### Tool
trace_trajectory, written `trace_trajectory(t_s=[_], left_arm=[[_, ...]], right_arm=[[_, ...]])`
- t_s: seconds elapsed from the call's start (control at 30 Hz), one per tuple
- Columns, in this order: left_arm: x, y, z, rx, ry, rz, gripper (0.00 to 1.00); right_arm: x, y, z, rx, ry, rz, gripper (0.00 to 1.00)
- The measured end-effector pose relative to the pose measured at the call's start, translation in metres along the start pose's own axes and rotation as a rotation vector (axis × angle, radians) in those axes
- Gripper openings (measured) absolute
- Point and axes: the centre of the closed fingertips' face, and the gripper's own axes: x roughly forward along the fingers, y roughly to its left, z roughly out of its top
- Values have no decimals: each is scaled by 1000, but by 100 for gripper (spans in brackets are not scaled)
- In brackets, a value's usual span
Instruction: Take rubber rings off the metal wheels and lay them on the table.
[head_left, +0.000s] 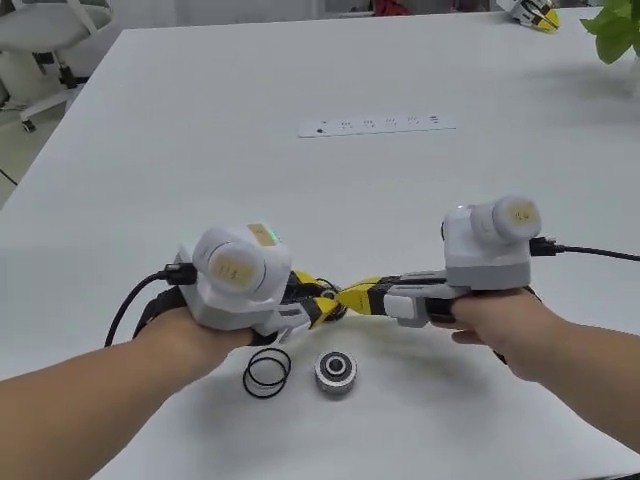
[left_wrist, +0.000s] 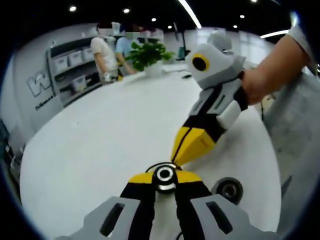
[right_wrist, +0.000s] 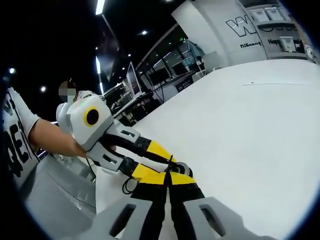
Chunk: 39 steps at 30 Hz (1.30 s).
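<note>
the left gripper (left_wrist: 165, 179) clamps a small silver metal wheel (left_wrist: 165, 174) low over the near white table (head_left: 400, 200) while the right gripper (right_wrist: 171, 176), jaws together, seems to nip its thin black rubber ring (right_wrist: 171, 161): soft, stretchy, best pinched at the rim.

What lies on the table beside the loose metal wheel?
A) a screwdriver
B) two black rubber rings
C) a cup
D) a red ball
B: two black rubber rings lie flat on the table beside the loose metal wheel; the left tool grips a second wheel.
</note>
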Motion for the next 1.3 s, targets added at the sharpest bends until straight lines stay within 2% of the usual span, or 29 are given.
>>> trace_trajectory(t_s=[0.2,0.4,0.47,0.6,0.8,0.87,1.0,1.1,1.3], left_arm=[[-8,-4,1,-15,-9,-28,22],[-23,-7,9,-24,-53,-43,28],[-30,-5,10,-15,-63,-38,30],[-45,0,12,-35,-89,-27,32],[-64,-6,19,-77,-142,-44,46],[-70,-10,20,-64,-143,-53,49],[-80,-10,19,-31,-148,-30,54],[-89,-12,18,-57,-152,-35,56],[-105,-16,14,-71,-156,-25,61]], right_arm=[[-2,0,4,-4,-11,-11,0],[-6,1,10,15,-35,-16,0],[-8,3,12,16,-43,-17,0],[-9,6,14,17,-55,-14,0],[-10,13,18,13,-64,0,0],[-9,17,19,10,-65,5,0],[-9,22,20,6,-66,16,0],[-8,28,19,1,-64,24,0],[-3,40,16,-3,-52,44,0]])
